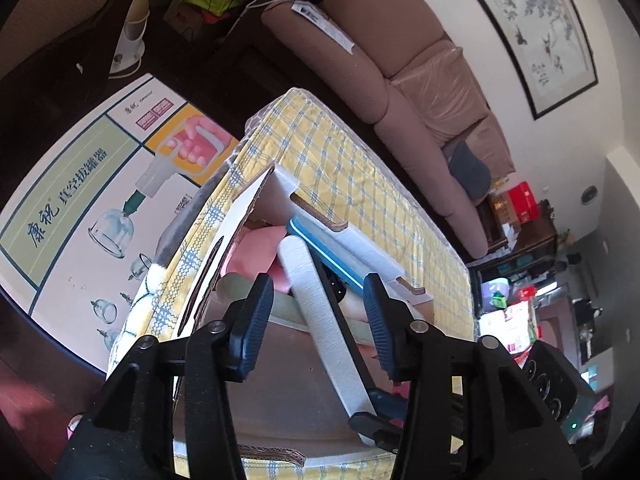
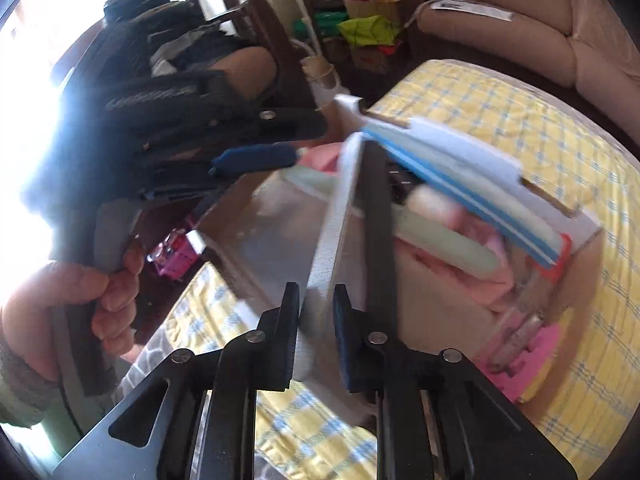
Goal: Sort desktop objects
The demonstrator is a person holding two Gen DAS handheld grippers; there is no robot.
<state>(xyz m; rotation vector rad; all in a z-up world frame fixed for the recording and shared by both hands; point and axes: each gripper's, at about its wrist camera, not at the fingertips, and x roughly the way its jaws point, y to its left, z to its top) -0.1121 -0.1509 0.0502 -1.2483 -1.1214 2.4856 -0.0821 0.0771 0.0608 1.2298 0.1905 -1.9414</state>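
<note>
Left wrist view: left gripper [image 1: 318, 320] jaws stand wide, pads clear of everything, holding nothing. A long white nail file [image 1: 320, 312] runs up between them without touching either pad, its far end resting among the things in the open cardboard box [image 1: 256, 196] on the yellow checked cloth [image 1: 352, 152]. The near end of the file sits in the right gripper [image 1: 374, 426], low in this view. Risk: if that single end grip slips, the thin flat strip pivots and drops outside the box. File looks matte, gritty and slightly bendy. Blue-edged sanding block [image 1: 328, 252] is foam-like and rectangular.

Right wrist view (motion-blurred): right gripper [image 2: 316, 334] jaws nearly closed on the nail file [image 2: 326, 240]. A black strip [image 2: 378, 240] lies right beside it; I judge it could be knocked or snagged. Pink soft items [image 2: 480, 280] crowd the box, so the file may jam or ride up over the rim. Person's hand [image 2: 60, 312] holds the other tool.
</note>
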